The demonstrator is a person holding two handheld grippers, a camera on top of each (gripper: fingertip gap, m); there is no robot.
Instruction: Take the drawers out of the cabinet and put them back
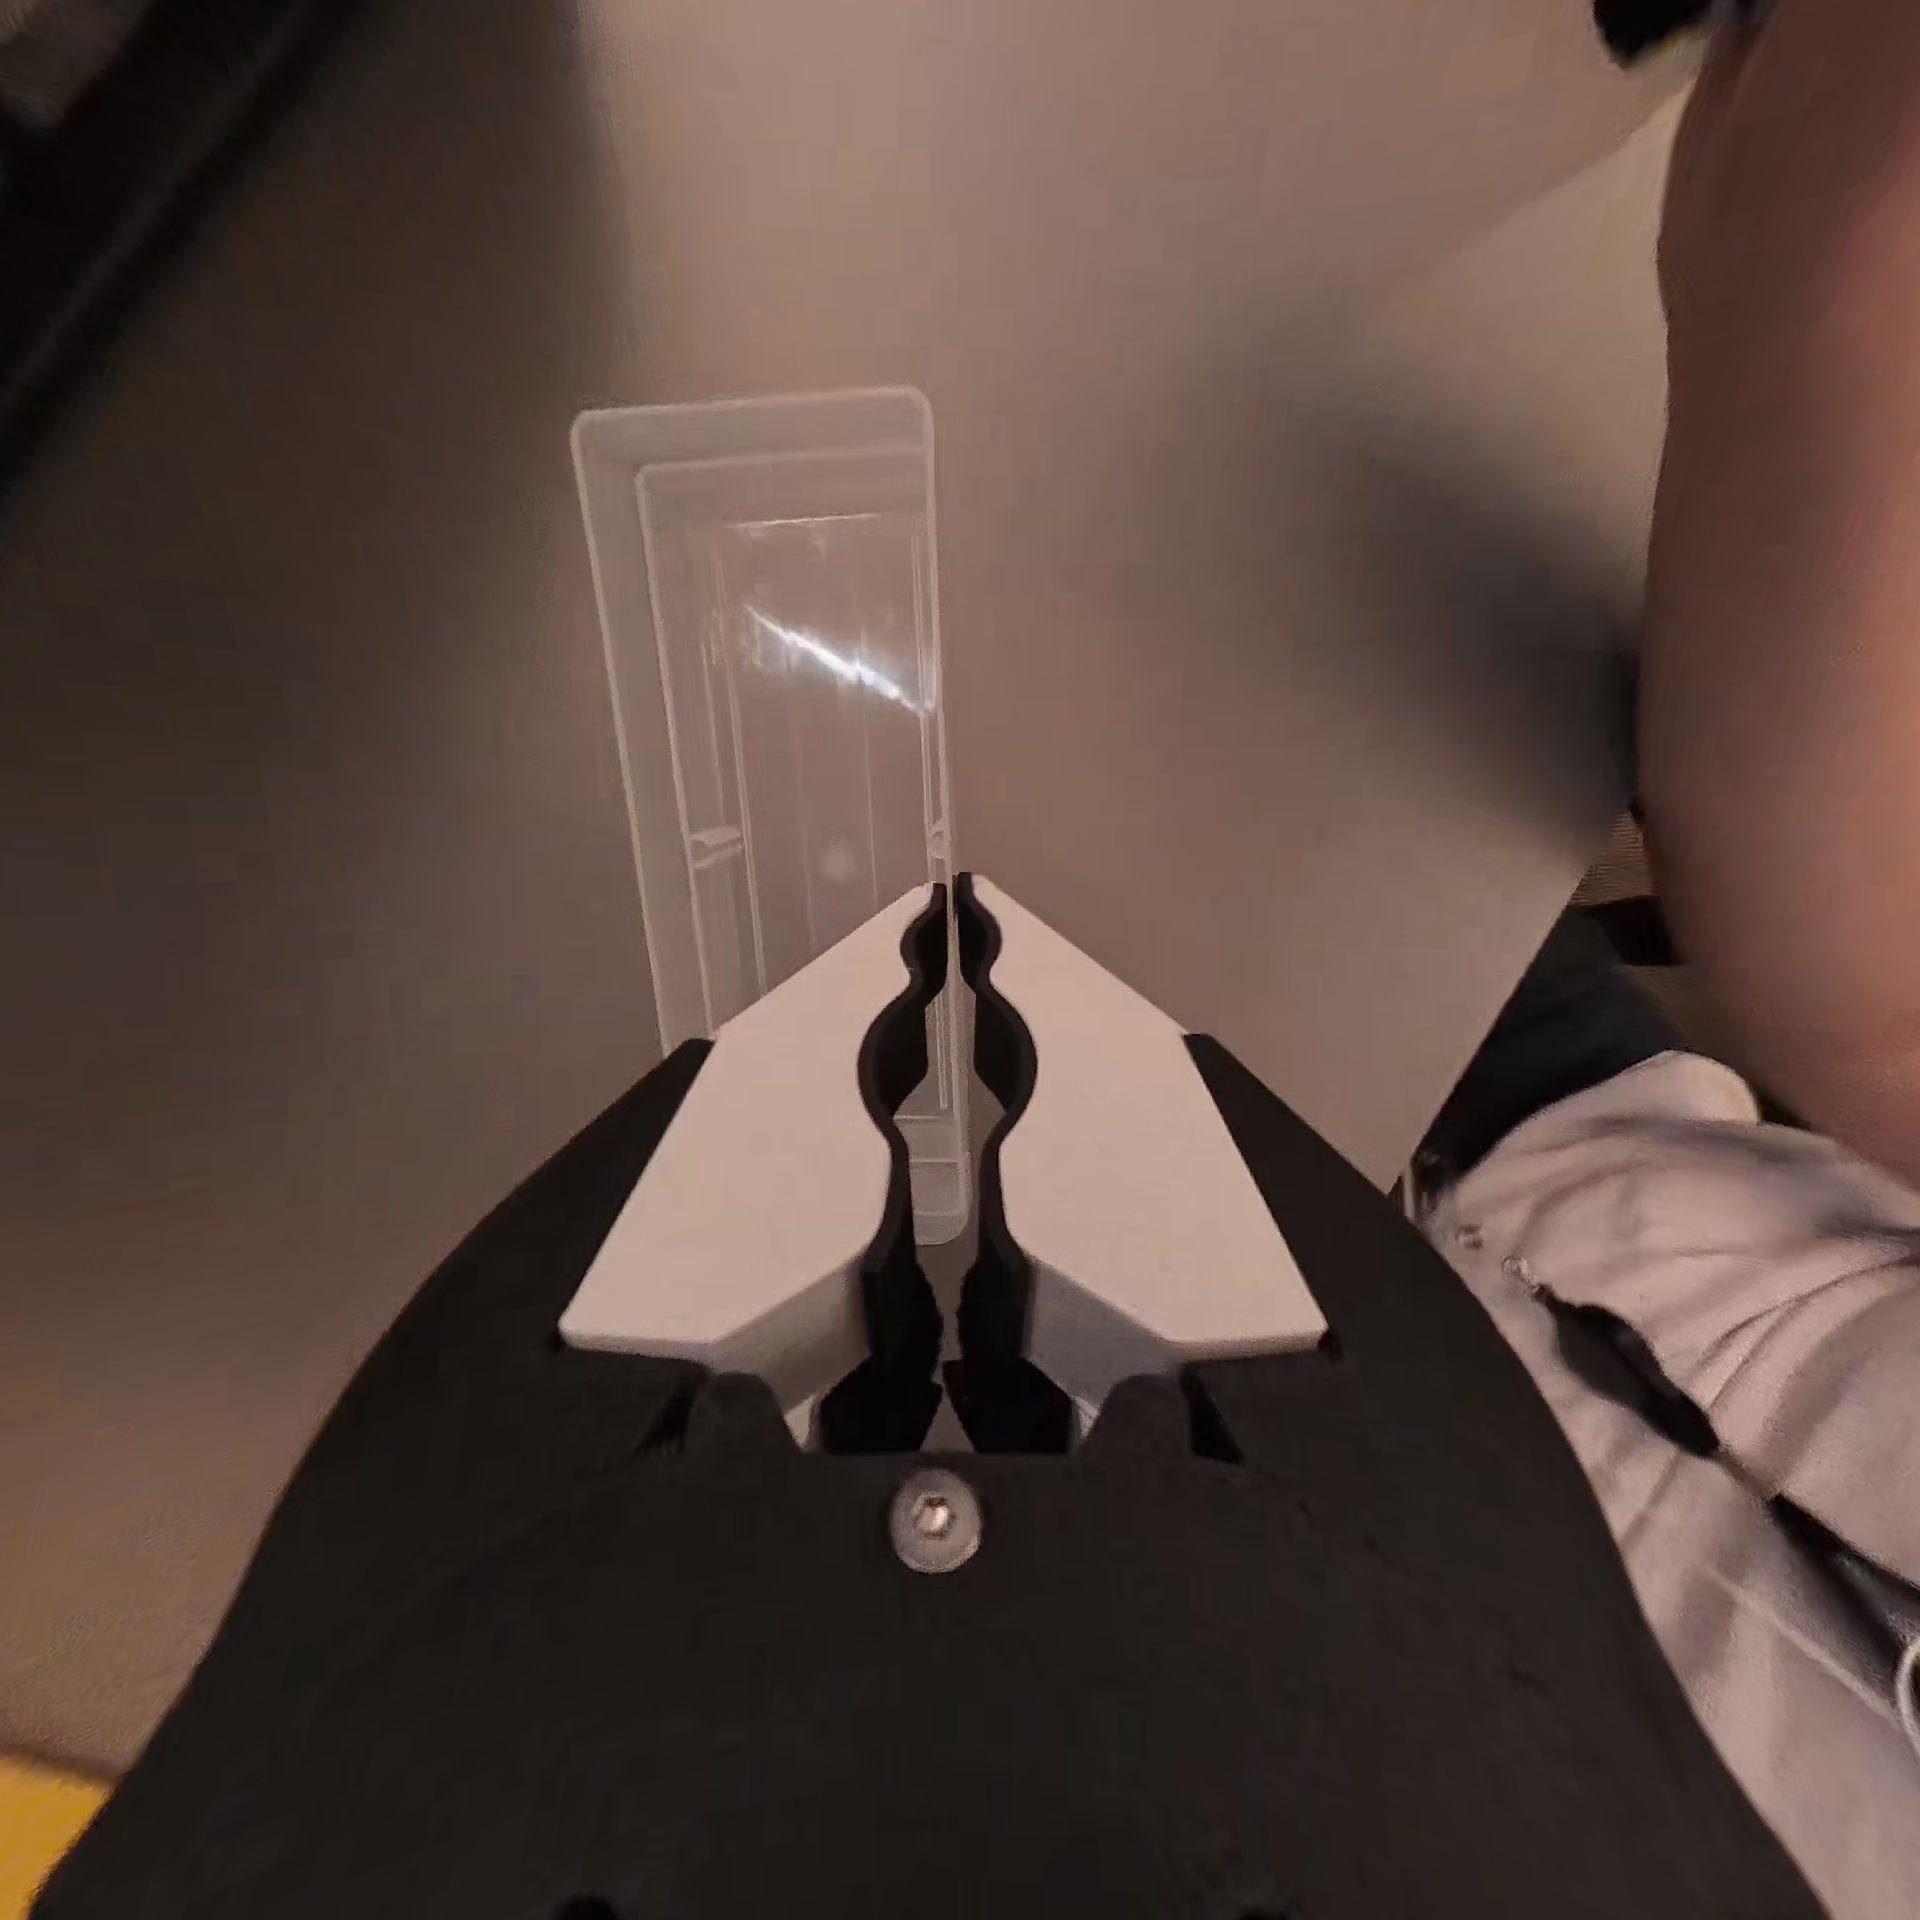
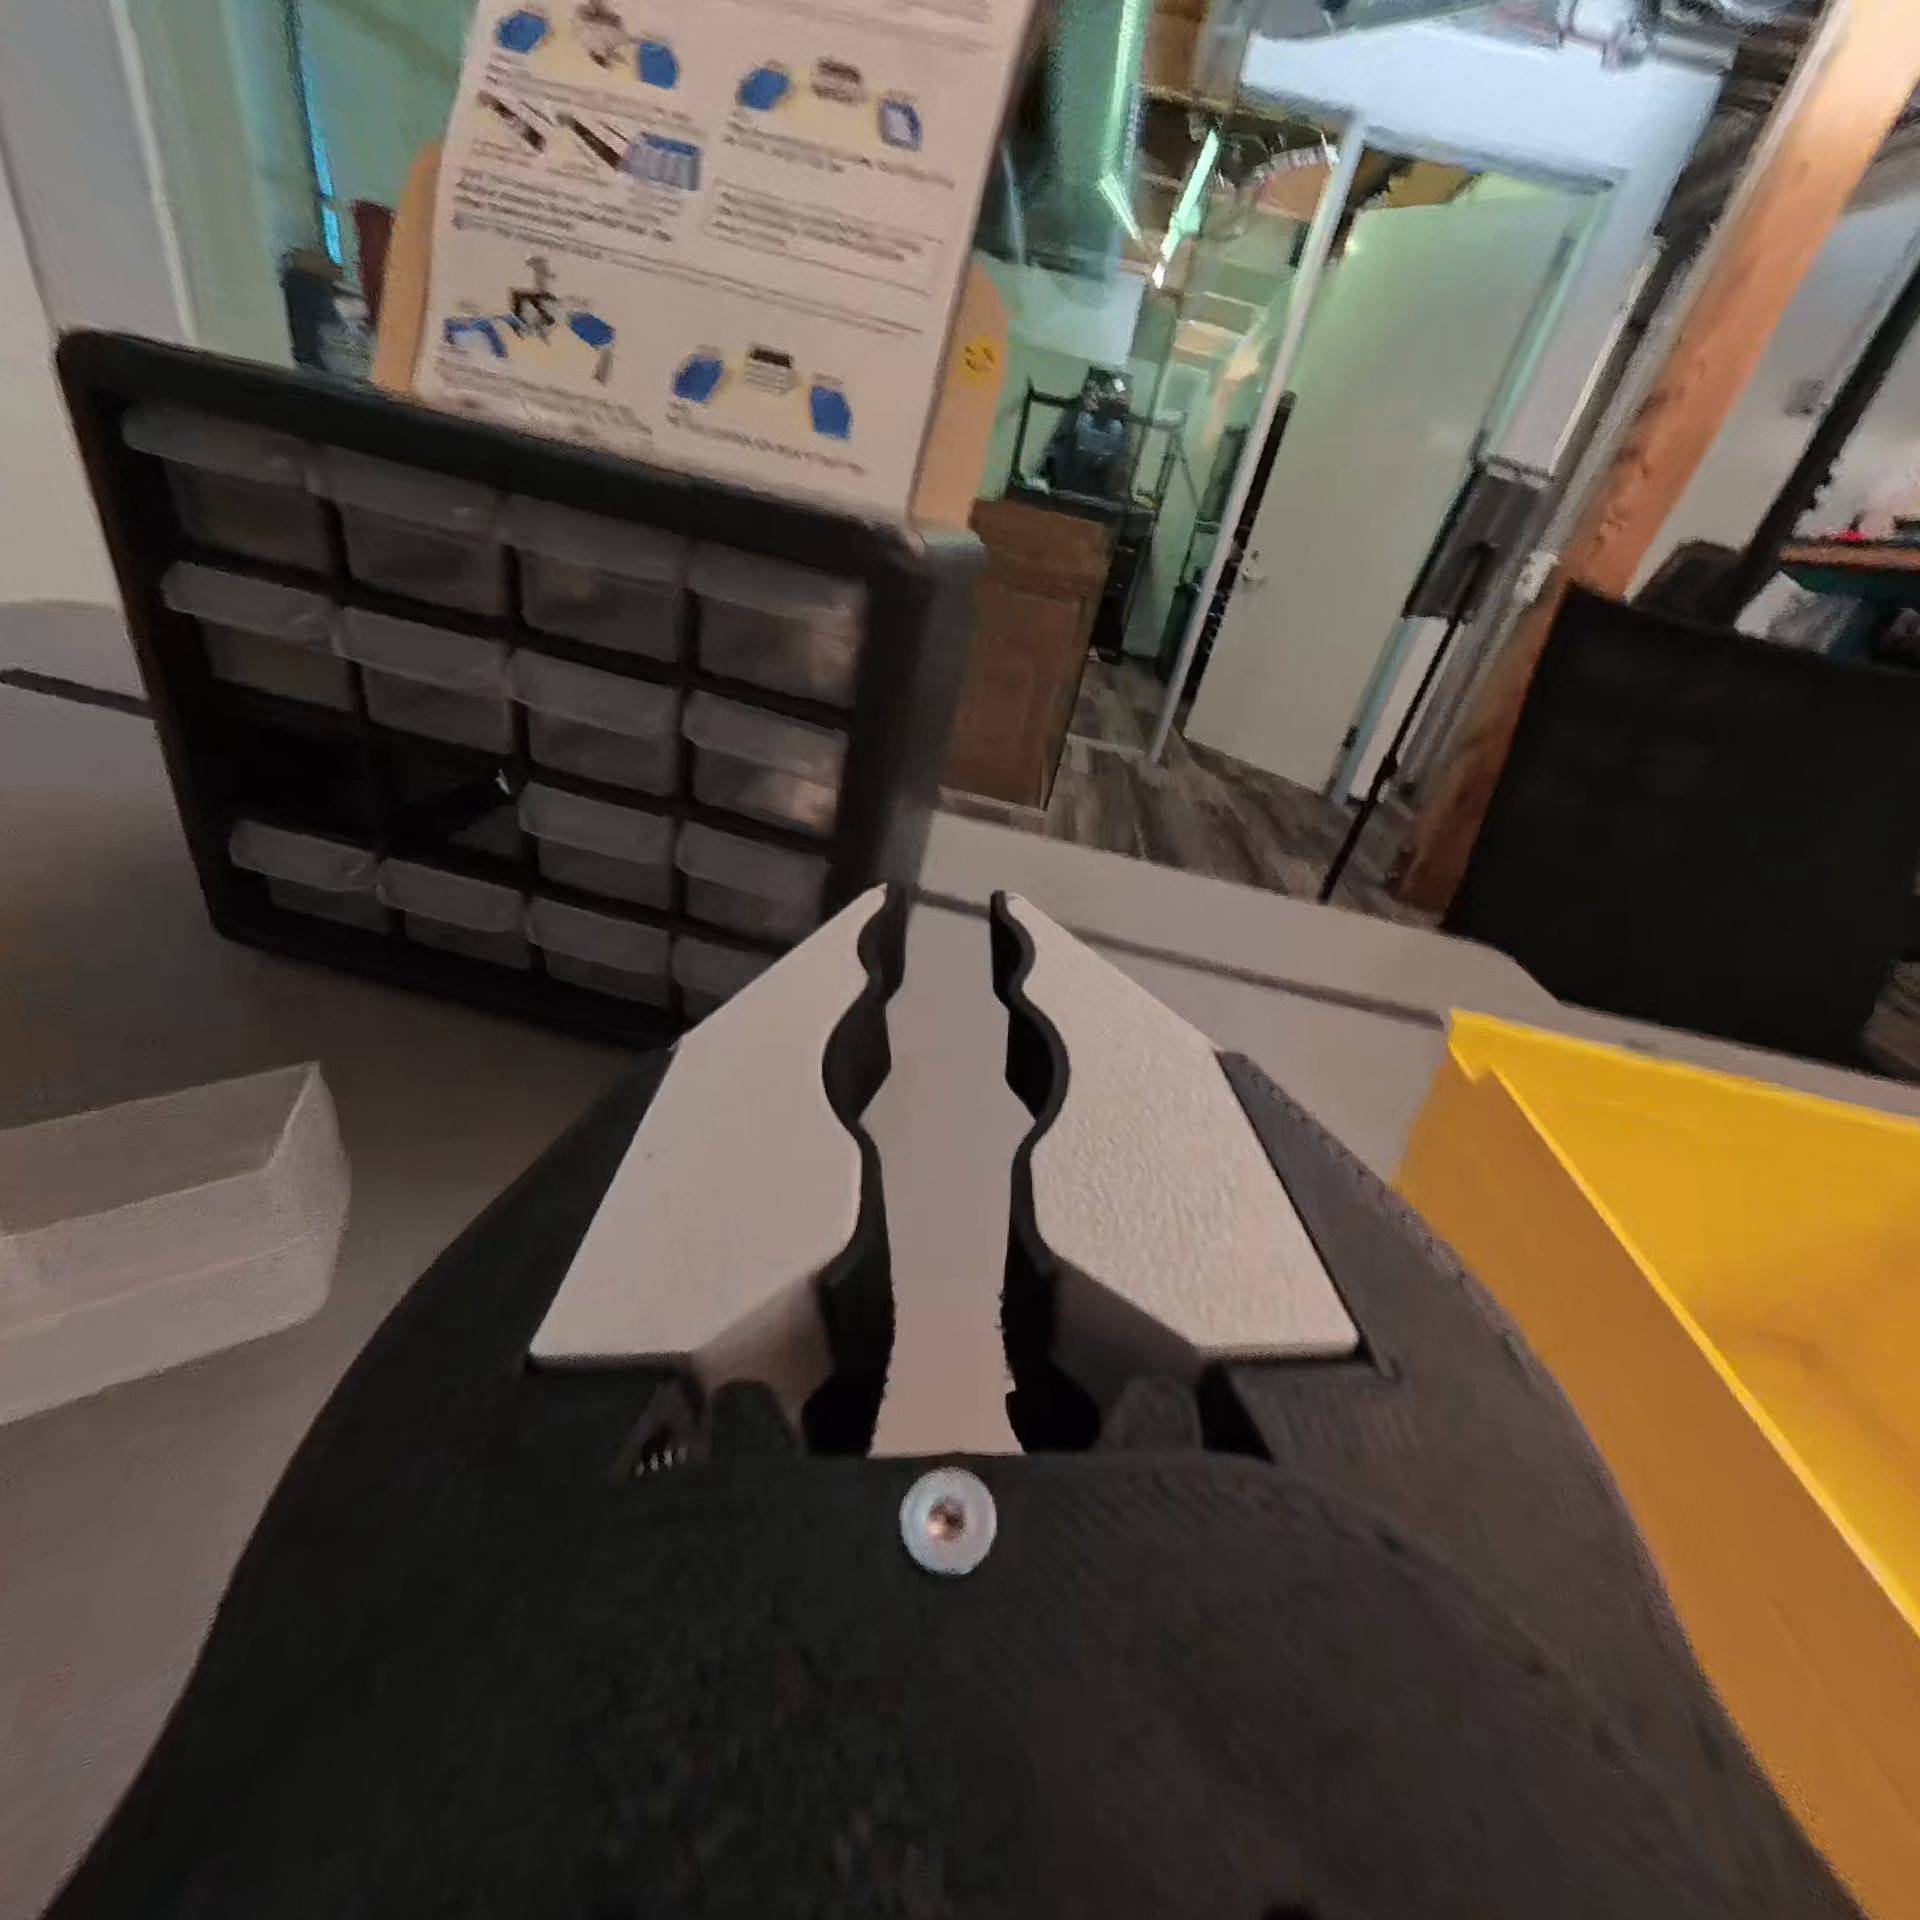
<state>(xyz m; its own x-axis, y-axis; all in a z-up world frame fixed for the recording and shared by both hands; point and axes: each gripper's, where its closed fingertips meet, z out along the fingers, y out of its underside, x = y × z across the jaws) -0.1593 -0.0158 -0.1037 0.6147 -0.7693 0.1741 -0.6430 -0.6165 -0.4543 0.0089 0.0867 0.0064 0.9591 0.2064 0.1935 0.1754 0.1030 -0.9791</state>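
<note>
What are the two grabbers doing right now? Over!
Left gripper shut on clear drawer, pinching its side wall. Right gripper open, empty, aimed toward cabinet. Two cabinet slots dark, seemingly empty. Nothing blocking.

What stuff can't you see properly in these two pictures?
- Right wrist view: cabinet bottom-right drawers, hidden behind the right gripper.
- Right wrist view: drawer contents, blurred.
- Left wrist view: clear drawer near end, covered by the left gripper.
- Right wrist view: yellow bin, cut off at the edge.
</note>
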